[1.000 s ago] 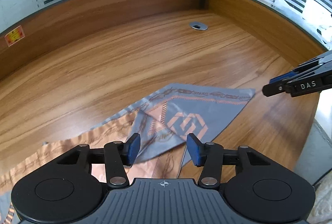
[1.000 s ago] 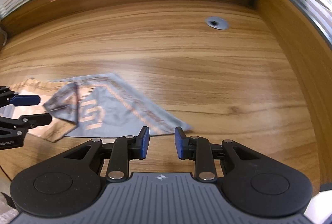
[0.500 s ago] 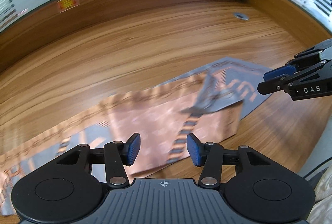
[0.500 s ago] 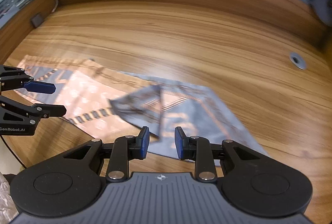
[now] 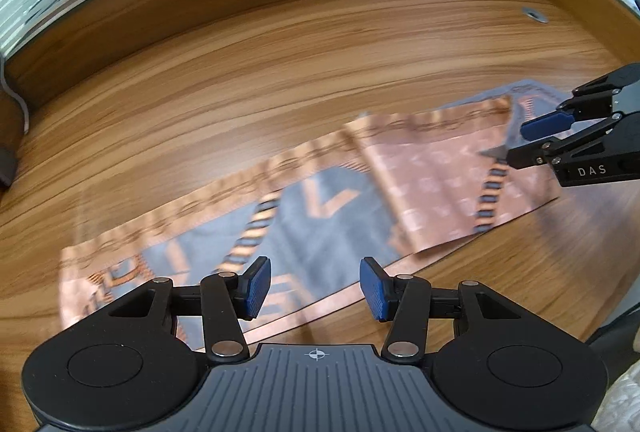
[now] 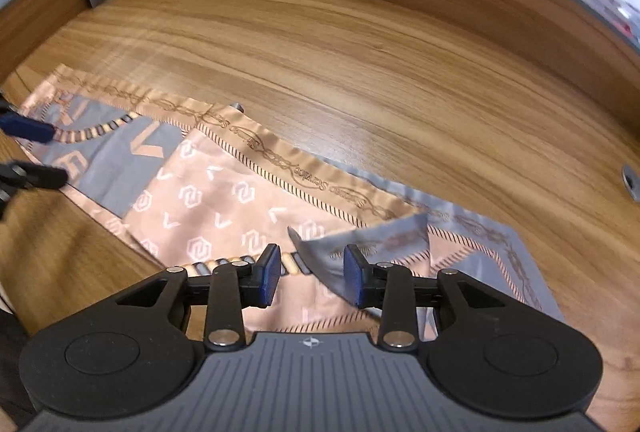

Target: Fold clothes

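Scarf: the scarf [image 6: 224, 191], peach and grey-blue silk with a printed chain border, lies stretched long on the worktop [image 6: 360, 63], close to its near edge. I read it as partly folded: a peach panel lies over the grey part.

Loose corner: a grey flap [image 6: 360, 236] stands turned up off the cloth, just ahead of my right tongs. It looks light and slippery.

Right tongs: the right tongs [image 6: 312, 274] are spreading at this moment. The flap's lower edge runs between the blue pads, but I see no pad pressing on it, so I count it as let go.

Left tongs: the left tongs [image 5: 316, 290] hang parted over the scarf's other end with only flat cloth beneath the gap; they grip nothing.

Risk, flap: if I pull the right tongs away fast, I judge the flap may snag on the right-hand pad [image 6: 356, 280] and drag the fold askew, or fall back the wrong way and leave a crease.

Risk, slide: silk on smooth wood shifts easily; a one-sided tug could skew the whole strip or push it off the near edge.

Risk, next grasp: closing on flat cloth may pinch two layers at once, and undo the fold when I lift.

Risk, view: the left wrist view is blurred, so edge alignment there is hard for me to judge.
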`<move>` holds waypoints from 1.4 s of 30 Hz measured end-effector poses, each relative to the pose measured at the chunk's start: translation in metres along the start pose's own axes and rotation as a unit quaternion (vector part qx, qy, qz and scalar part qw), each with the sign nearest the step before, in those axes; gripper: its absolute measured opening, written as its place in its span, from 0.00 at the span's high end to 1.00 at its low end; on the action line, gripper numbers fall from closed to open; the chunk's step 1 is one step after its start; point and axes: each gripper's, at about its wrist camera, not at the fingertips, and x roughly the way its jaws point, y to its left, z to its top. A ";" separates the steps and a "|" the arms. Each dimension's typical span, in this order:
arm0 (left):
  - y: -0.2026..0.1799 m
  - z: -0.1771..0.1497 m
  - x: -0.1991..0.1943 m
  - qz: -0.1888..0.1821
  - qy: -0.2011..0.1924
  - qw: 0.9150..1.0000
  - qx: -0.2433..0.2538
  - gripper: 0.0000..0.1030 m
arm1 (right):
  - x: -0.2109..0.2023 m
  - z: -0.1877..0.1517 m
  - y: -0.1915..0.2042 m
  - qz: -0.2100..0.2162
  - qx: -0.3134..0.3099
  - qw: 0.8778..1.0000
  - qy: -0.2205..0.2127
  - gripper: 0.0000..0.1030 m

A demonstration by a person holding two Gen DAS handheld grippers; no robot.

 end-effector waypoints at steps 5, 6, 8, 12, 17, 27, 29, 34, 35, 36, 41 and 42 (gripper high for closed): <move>0.014 -0.005 -0.002 0.009 0.006 1.000 -0.011 0.49 | 0.013 -0.001 -0.002 -0.013 0.003 1.000 0.013 0.79; 0.016 -0.006 -0.002 0.010 0.006 1.000 -0.012 0.49 | 0.013 -0.001 -0.004 -0.015 0.005 1.000 0.012 0.88; 0.015 -0.007 -0.002 0.010 0.007 1.000 -0.013 0.49 | 0.013 -0.001 -0.009 -0.019 0.011 1.000 0.009 0.99; 0.008 -0.007 0.003 0.009 0.008 1.000 -0.013 0.49 | -0.002 -0.007 -0.031 -0.024 0.047 0.999 -0.007 0.99; -0.008 -0.005 0.009 0.004 0.008 1.000 -0.015 0.49 | -0.026 -0.017 -0.077 -0.041 0.090 0.995 -0.020 0.99; -0.038 -0.007 0.025 -0.003 0.017 1.000 -0.016 0.49 | -0.031 -0.037 -0.163 -0.066 0.129 0.989 -0.017 0.99; -0.041 -0.008 0.028 -0.001 0.020 1.000 -0.016 0.49 | -0.027 -0.037 -0.172 -0.060 0.136 0.989 -0.016 0.99; -0.039 -0.008 0.030 0.008 0.021 1.000 -0.021 0.49 | -0.022 -0.032 -0.178 -0.068 0.122 0.990 -0.018 0.99; -0.038 -0.009 0.029 0.010 0.020 0.999 -0.023 0.49 | -0.021 -0.031 -0.179 -0.070 0.119 0.990 -0.019 0.99; -0.036 -0.011 0.029 0.012 0.020 0.999 -0.026 0.49 | -0.020 -0.029 -0.180 -0.073 0.115 0.990 -0.019 0.99; -0.028 -0.019 0.032 0.018 0.027 0.999 -0.039 0.49 | -0.019 -0.023 -0.189 -0.087 0.109 0.990 -0.016 0.99; -0.026 -0.021 0.033 0.018 0.029 0.999 -0.039 0.50 | -0.018 -0.022 -0.190 -0.088 0.108 0.990 -0.013 0.99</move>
